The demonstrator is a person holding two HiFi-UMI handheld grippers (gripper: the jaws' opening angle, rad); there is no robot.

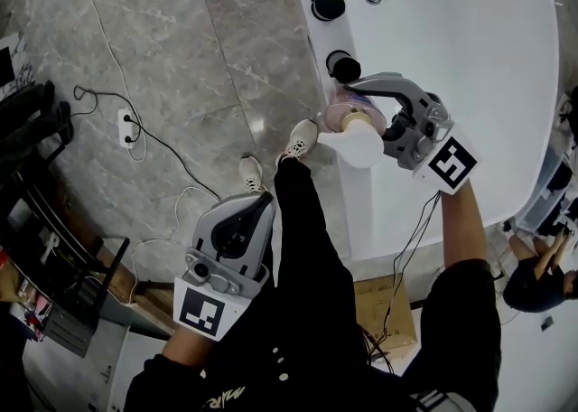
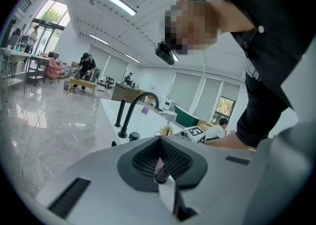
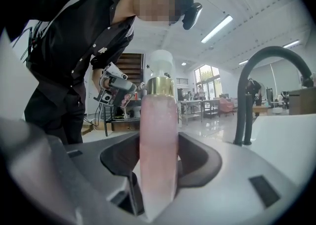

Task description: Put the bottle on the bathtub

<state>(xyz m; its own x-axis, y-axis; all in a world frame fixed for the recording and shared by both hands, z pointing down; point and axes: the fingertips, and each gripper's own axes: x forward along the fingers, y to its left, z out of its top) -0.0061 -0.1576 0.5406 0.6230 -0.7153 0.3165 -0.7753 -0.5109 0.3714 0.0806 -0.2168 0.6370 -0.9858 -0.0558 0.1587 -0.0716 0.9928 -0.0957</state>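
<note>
The white bathtub [image 1: 470, 58] fills the upper right of the head view, and grey marble floor [image 1: 163, 58] with a loose cable [image 1: 172, 157] spreads to its left. The tub's narrow rim [image 1: 358, 211] runs down the frame and is bare below the bottle. Above it stand three black fittings, the nearest knob [image 1: 343, 67] just beside the bottle. A curved black spout [image 3: 269, 86] rises to the right in the right gripper view.

The right gripper [image 1: 359, 101] reaches over that rim with its jaws clamped on the bottle [image 3: 158, 140]. The bottle stands upright between them: a pale pink, cloudy body, a gold collar and a white pump head. Whether its base touches the rim cannot be told.

The left gripper [image 2: 160, 164] hangs low beside the person's leg, well apart from the tub, its jaws pressed together on nothing.

Print on the black shirt [image 1: 226, 396] is too small to read.
</note>
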